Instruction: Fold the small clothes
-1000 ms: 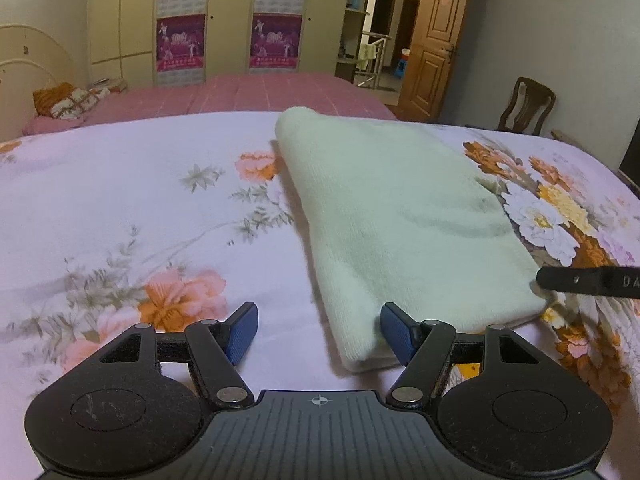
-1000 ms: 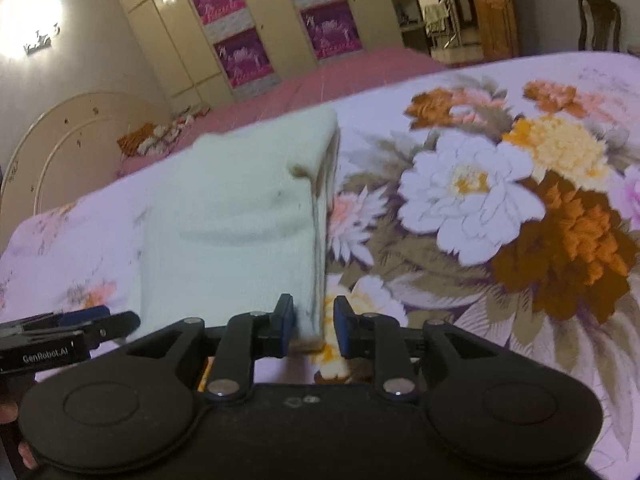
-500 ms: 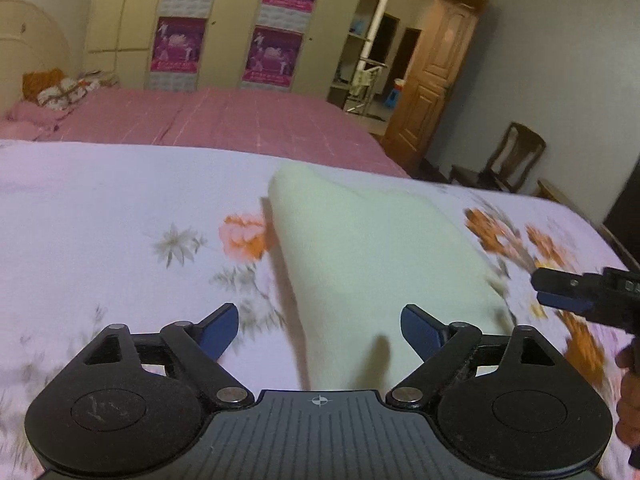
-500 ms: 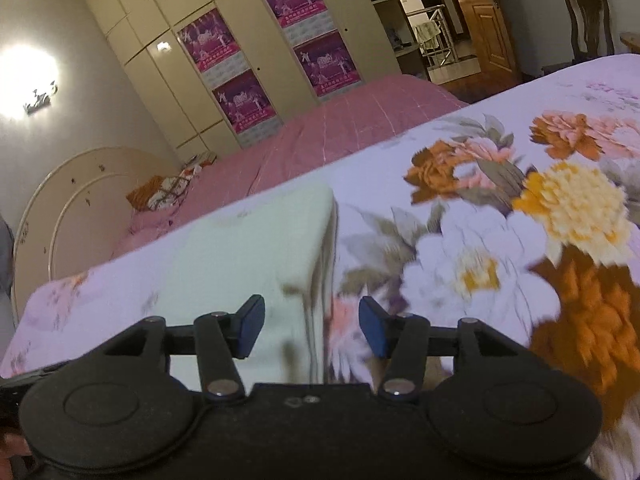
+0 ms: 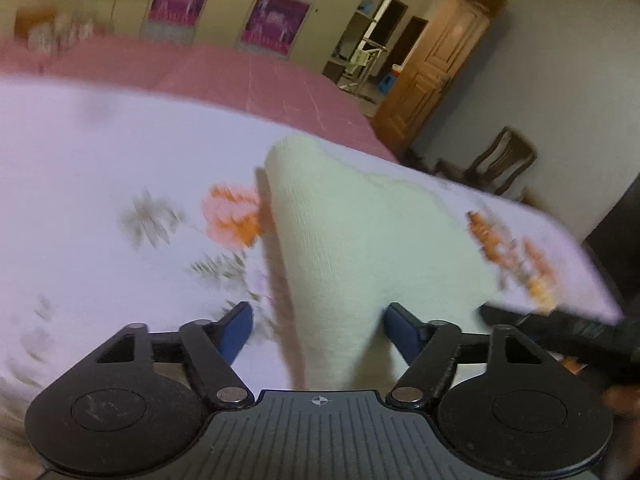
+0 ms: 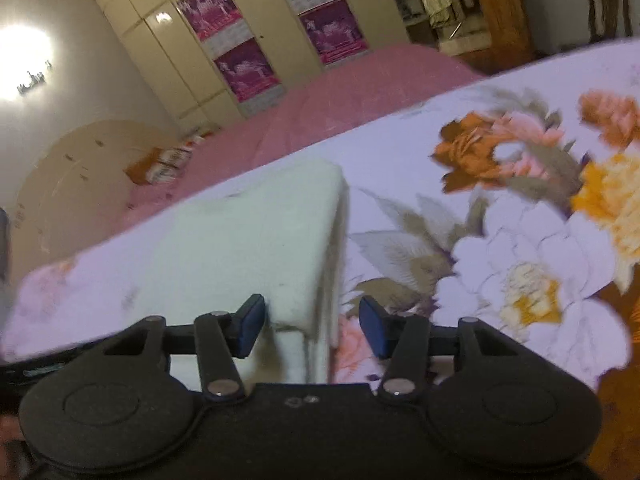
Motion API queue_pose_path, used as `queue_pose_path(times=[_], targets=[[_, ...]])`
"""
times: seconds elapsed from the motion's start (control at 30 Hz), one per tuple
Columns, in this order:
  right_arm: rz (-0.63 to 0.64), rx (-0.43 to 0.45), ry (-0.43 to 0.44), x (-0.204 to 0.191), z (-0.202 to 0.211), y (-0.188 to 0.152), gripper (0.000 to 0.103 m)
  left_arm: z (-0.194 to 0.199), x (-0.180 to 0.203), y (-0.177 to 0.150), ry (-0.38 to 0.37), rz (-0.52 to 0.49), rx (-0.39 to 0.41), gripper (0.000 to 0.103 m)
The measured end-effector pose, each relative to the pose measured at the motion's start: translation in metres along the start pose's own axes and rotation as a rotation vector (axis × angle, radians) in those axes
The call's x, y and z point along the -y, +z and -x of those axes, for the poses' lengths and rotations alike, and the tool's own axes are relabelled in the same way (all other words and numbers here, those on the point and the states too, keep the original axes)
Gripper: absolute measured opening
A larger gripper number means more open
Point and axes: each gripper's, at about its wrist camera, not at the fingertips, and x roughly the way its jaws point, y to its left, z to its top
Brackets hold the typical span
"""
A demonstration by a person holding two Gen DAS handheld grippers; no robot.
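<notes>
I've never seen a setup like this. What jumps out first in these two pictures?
A pale folded towel lies on a floral bedsheet, its near corners reaching in between both grippers' blue pads. The left gripper is closing around one corner; the right gripper stands open around the other. Behind, purple posters hang on cream wardrobe doors.

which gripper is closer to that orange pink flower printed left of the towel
Left. The left gripper sits at the towel's near left corner, by the flower; the right gripper is at the opposite near corner.

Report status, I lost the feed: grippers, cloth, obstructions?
Left gripper closing, right gripper open; neither pinches. Folded cloth on bedspread. Nothing obstructing.
</notes>
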Motion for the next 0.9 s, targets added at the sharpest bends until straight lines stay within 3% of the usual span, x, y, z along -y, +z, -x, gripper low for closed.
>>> queue_pose_path(times=[0.17, 0.27, 0.4, 0.5, 0.67, 0.9], targets=[[-0.07, -0.035, 0.101, 0.02, -0.008, 0.005, 0.055, -0.019, -0.014, 0.005, -0.135, 0.122, -0.048, 0.071], [-0.026, -0.07, 0.108, 0.012, -0.016, 0.012, 0.048, -0.031, -0.009, 0.01, -0.149, 0.12, -0.068, 0.071], [0.025, -0.076, 0.082, -0.004, -0.021, 0.012, 0.039, -0.039, 0.014, 0.012, -0.069, 0.005, -0.068, 0.049], [0.109, -0.039, 0.016, -0.023, -0.016, 0.009, 0.029, -0.033, 0.035, 0.011, -0.006, -0.094, -0.036, 0.04], [0.273, 0.037, -0.093, -0.065, -0.001, -0.001, 0.027, -0.017, 0.067, 0.013, 0.072, -0.232, 0.014, 0.035], [0.323, 0.074, -0.035, -0.106, 0.017, -0.003, 0.027, 0.039, 0.063, 0.021, 0.124, -0.272, 0.081, 0.035]])
